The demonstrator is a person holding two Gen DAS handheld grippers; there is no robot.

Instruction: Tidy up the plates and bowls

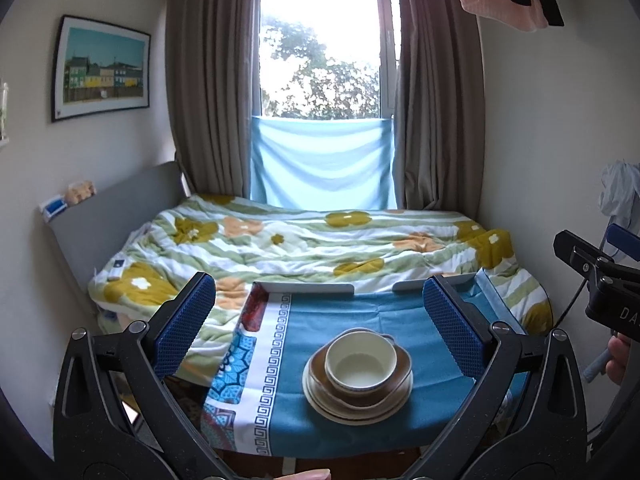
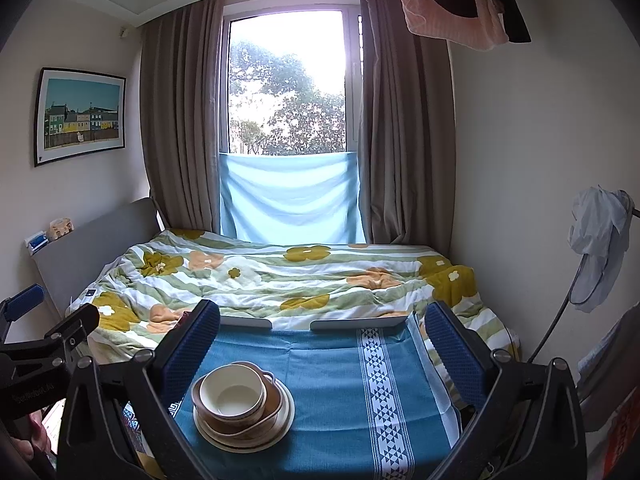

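One stack of dishes stands on a small table with a blue cloth [image 1: 344, 312]. A cream bowl [image 1: 361, 365] sits on top, inside a brown bowl [image 1: 320, 368], on cream plates [image 1: 356, 412]. My left gripper [image 1: 320, 328] hangs open above and behind the stack, its blue pads wide apart and nothing between them. In the right wrist view the same cream bowl [image 2: 232, 394] and plates [image 2: 286, 412] lie low left. My right gripper [image 2: 322, 354] is open too, to the right of the stack, over the blue cloth [image 2: 332, 380].
A bed with a flowered quilt [image 1: 304, 240] lies right behind the table, under a curtained window [image 1: 320, 48]. The table's white raised rim [image 1: 308, 287] marks its far edge. A person's fingers [image 1: 618, 360] hold the right gripper's handle. A covered fan [image 2: 596, 248] stands at right.
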